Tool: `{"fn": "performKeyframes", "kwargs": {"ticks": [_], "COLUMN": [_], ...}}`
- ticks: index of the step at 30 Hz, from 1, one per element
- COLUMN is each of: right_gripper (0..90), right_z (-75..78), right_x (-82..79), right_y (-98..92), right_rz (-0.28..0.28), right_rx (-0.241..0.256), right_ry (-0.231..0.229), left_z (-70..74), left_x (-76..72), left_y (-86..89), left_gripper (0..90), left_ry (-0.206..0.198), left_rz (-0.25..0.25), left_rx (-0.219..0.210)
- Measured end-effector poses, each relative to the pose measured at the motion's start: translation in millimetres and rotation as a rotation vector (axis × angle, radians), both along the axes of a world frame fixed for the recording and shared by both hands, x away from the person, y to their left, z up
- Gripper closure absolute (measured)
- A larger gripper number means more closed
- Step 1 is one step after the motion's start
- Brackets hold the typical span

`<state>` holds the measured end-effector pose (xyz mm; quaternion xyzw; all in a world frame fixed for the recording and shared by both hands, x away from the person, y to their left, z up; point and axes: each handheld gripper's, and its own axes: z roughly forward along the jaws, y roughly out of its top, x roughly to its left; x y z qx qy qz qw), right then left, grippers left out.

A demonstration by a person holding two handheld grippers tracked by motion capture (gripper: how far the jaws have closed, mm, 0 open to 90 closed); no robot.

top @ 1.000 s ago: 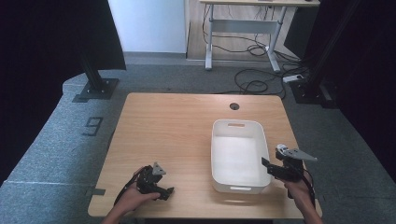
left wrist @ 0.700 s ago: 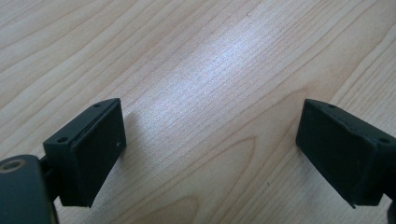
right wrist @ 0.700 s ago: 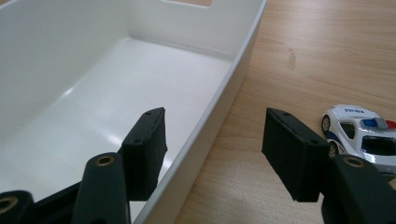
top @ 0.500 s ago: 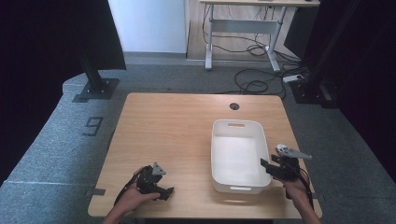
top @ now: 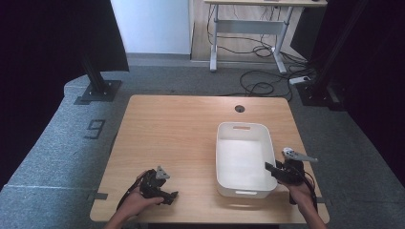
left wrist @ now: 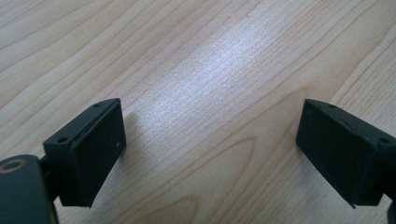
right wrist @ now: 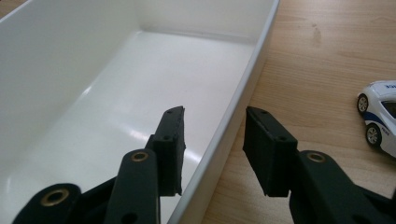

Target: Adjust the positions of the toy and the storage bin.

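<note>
Thing in hand: a white, long plastic tub [top: 243, 157] with straight walls and a handle slot at each short end. It looks empty.
Where it is: right of the middle in the high view, on the pale wooden table [top: 181, 129].
Right gripper [right wrist: 212, 135]: its jaws are part open, one on each side of the tub's side wall, inside and outside. They look not yet pressed on it. In the high view this gripper [top: 282, 169] sits at the tub's lower right edge.
Left gripper [left wrist: 210, 140]: jaws wide apart, holding nothing, just over bare wood. In the high view it [top: 160, 183] is at the lower left, well apart from the tub.
How the tub will handle: probably light, stiff and smooth, so it could slip. The thin side wall is a good place to pinch; a grip near one end may make the tub swing.
Also there: a small white toy car [right wrist: 380, 114] at the right edge of the right gripper view.
What is different: the right gripper has moved left, closer to the tub wall. The left gripper and the tub have stayed put.
</note>
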<state>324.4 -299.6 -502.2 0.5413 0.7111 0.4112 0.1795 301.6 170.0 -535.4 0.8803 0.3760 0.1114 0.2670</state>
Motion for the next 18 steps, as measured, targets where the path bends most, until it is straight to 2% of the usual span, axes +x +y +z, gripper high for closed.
{"fn": "performKeyframes", "kwargs": {"ticks": [4, 18], "right_gripper": [64.6, 66.0], "right_z": [0.7, 1.3], "right_x": [-0.3, -1.0], "right_y": [0.8, 4.4], "right_rz": [-0.005, -0.020], "right_rx": [0.012, 0.009], "right_ry": [0.010, 0.006], "left_z": [0.0, 0.0], "left_x": [0.0, 0.1], "left_y": [-0.1, -0.1], "left_gripper": [8.6, 8.6], "left_ry": [0.000, 0.000], "left_rz": [0.000, -0.001], "left_rx": [0.000, 0.000]}}
